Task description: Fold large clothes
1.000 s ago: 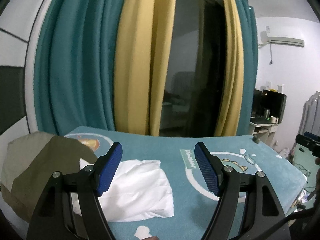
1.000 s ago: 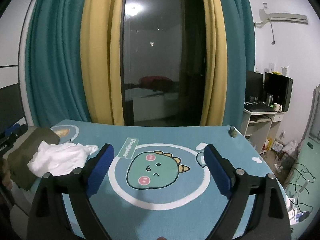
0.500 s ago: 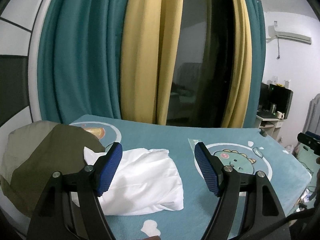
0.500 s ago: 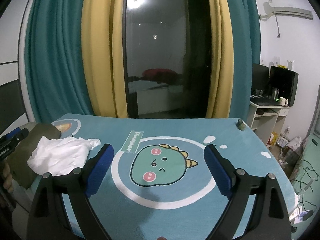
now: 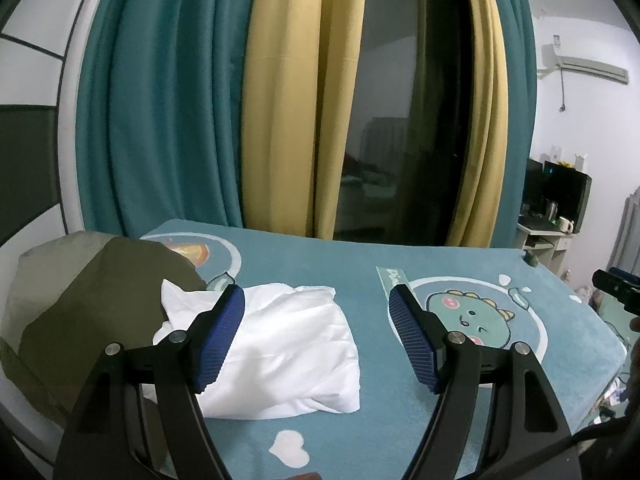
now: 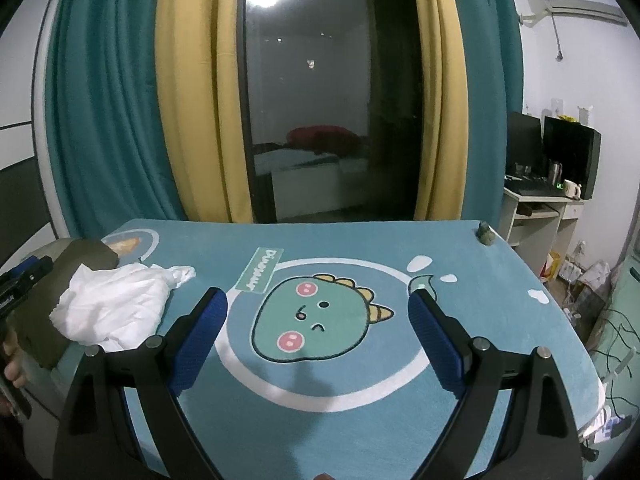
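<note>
White garment [image 5: 280,344] untouched; both grippers wide open, empty.

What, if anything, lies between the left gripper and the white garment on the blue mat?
Nothing visible. The left gripper is open, and the crumpled white garment lies directly ahead on the blue mat.
</note>
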`<control>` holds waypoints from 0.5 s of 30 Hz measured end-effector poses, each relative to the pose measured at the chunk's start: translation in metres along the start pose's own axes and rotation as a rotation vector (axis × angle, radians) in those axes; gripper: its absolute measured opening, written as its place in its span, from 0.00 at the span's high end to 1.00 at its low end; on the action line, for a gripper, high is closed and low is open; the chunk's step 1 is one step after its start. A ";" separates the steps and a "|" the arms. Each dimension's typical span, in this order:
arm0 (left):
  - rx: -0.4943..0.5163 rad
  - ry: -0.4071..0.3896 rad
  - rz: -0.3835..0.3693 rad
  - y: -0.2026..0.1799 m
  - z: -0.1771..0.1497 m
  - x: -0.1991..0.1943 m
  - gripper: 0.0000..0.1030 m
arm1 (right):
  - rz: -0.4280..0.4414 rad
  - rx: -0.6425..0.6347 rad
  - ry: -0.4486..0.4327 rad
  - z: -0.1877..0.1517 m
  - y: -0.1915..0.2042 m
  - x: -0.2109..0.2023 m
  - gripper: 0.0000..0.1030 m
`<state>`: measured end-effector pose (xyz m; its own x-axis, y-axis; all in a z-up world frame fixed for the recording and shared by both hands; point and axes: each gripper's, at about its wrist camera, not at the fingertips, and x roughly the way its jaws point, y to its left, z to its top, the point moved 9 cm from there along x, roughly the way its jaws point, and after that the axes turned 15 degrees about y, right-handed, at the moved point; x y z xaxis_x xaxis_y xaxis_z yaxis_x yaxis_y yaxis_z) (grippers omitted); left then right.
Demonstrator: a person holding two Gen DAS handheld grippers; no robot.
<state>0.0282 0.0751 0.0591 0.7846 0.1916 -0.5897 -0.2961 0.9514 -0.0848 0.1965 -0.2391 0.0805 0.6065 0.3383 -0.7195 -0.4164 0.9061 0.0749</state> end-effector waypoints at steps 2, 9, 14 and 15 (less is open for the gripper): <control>0.001 -0.001 0.002 0.000 0.000 0.000 0.25 | -0.002 0.006 0.003 -0.001 -0.001 0.001 0.11; 0.001 0.000 0.001 0.000 0.000 0.000 0.25 | -0.007 0.012 0.013 -0.003 -0.001 0.004 0.11; 0.000 -0.002 0.001 0.000 0.001 0.000 0.25 | -0.005 0.012 0.012 -0.003 -0.001 0.005 0.11; 0.000 -0.002 0.002 0.000 0.001 0.000 0.25 | -0.003 0.012 0.014 -0.003 0.000 0.005 0.11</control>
<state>0.0283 0.0751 0.0600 0.7854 0.1936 -0.5879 -0.2975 0.9510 -0.0843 0.1982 -0.2381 0.0748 0.5982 0.3322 -0.7292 -0.4064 0.9101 0.0812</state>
